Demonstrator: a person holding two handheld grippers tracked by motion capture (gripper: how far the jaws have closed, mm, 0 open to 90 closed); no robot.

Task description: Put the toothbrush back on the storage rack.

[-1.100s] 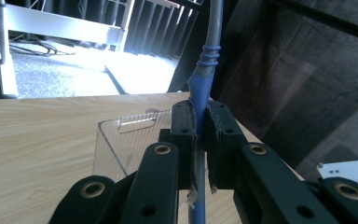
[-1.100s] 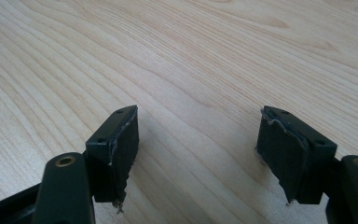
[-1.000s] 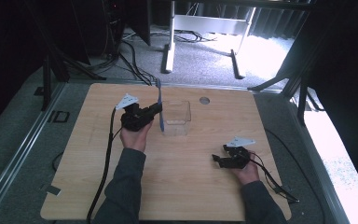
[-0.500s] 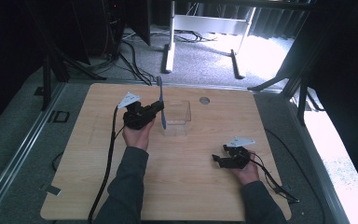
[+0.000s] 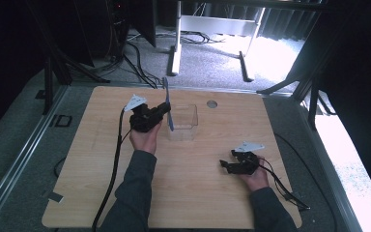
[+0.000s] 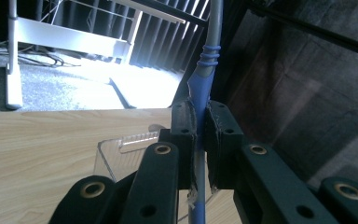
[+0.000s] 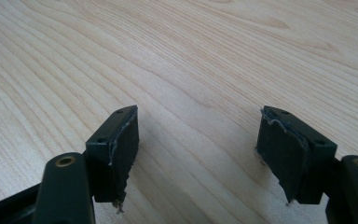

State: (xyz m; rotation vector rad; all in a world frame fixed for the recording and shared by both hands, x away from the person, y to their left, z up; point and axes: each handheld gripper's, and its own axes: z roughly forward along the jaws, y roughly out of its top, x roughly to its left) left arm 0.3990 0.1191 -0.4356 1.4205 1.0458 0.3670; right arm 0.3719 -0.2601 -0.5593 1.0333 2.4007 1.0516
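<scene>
Now toothbrush upright in my left gripper, jaws clamped on blue handle, at left edge of clear box. Since a second ago it has shifted slightly right, closer over box; drop-in looks near. Right gripper rests on table, jaws wide, empty. No readable writing anywhere.

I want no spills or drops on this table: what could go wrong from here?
1. The left gripper pinches the thin blue and grey stick near its middle, so it may pivot or slip as it tilts over the clear container.
2. The container looks light and nothing holds it; the stick's lower end could nudge or tip it.
3. The right gripper rests open on the table, too far off to steady the container.
</scene>
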